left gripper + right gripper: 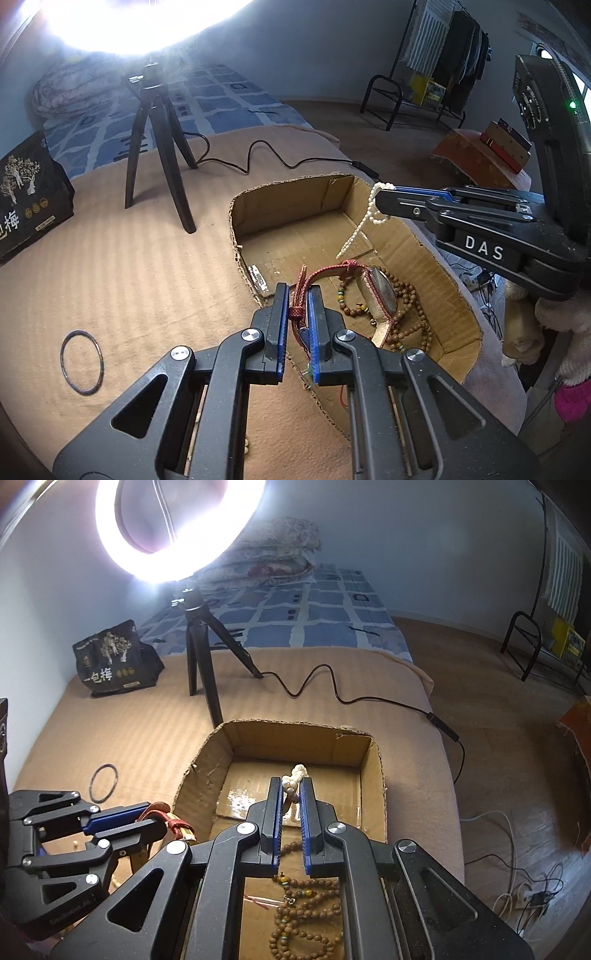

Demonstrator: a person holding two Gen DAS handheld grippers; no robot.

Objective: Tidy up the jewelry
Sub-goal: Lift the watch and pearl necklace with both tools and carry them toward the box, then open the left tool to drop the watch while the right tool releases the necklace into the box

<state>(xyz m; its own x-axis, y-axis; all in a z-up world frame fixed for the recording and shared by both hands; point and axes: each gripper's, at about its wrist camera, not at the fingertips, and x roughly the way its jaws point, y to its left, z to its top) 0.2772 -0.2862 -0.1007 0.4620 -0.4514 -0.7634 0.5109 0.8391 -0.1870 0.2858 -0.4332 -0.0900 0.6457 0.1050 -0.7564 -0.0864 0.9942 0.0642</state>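
Over the cardboard box (388, 236), the left gripper (298, 295) is clenched on a red braided cord (298, 306) and the right gripper (291, 794) grasps a white pearl strand (293, 779). Either dangling piece could snag the wooden prayer beads (306, 915) inside the box. A dark bangle (82, 362) lies outside the box on the blanket; the tripod (155, 147) stands beyond it.

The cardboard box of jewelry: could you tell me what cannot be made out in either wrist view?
- Left wrist view: the cardboard box near corner is hidden by the left gripper.
- Left wrist view: where the red cord ends is hidden behind the pendant.
- Right wrist view: the wooden beads are partly hidden by the right gripper.
- Both views: the white bead strand clasp is too small.
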